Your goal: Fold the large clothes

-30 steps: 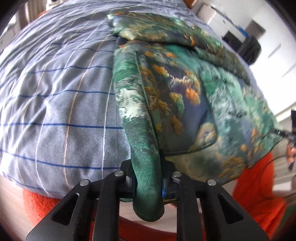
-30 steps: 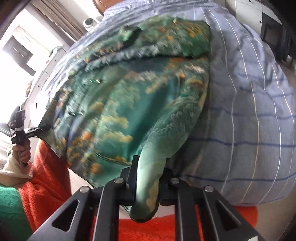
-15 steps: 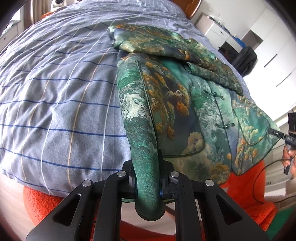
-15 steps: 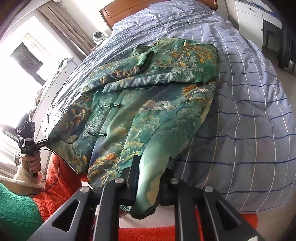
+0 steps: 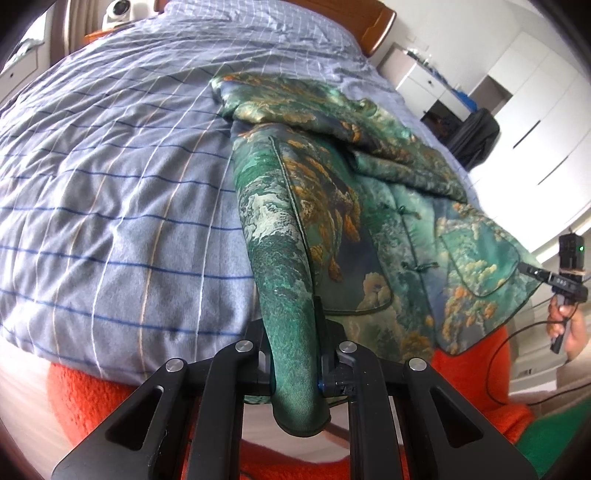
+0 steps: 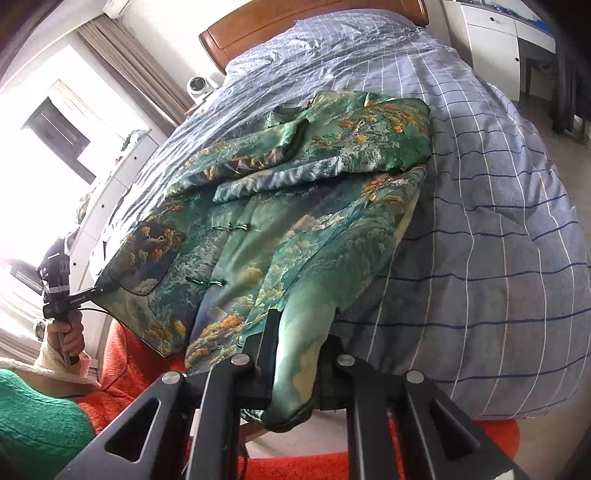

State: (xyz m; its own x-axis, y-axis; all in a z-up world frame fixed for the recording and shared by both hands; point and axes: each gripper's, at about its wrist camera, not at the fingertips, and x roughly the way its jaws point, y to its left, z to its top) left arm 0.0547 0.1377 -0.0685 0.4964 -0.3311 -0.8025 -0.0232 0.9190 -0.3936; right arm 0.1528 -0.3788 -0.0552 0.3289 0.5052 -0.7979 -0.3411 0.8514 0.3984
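A green brocade jacket (image 5: 351,221) with orange and white patterns lies front up on the bed, sleeves folded across its chest. My left gripper (image 5: 291,328) is shut on one bottom corner of its hem, and the cloth hangs out behind the jaws. My right gripper (image 6: 301,339) pinches the other bottom corner of the jacket (image 6: 295,221), its jaws closing on the fabric. Each wrist view shows the other gripper far off at the hem: the right gripper (image 5: 530,268) and the left gripper (image 6: 99,288), each in a hand.
The blue-grey checked duvet (image 5: 129,184) covers the whole bed up to a wooden headboard (image 6: 295,26). An orange rug (image 5: 81,398) lies below the foot of the bed. White cabinets (image 5: 535,110) and a dark chair (image 5: 476,136) stand on one side, curtains (image 6: 140,74) on the other.
Both grippers have risen, lifting the jacket's hem with them. More of the bed and the headboard has come into view. Both corners stay gripped.
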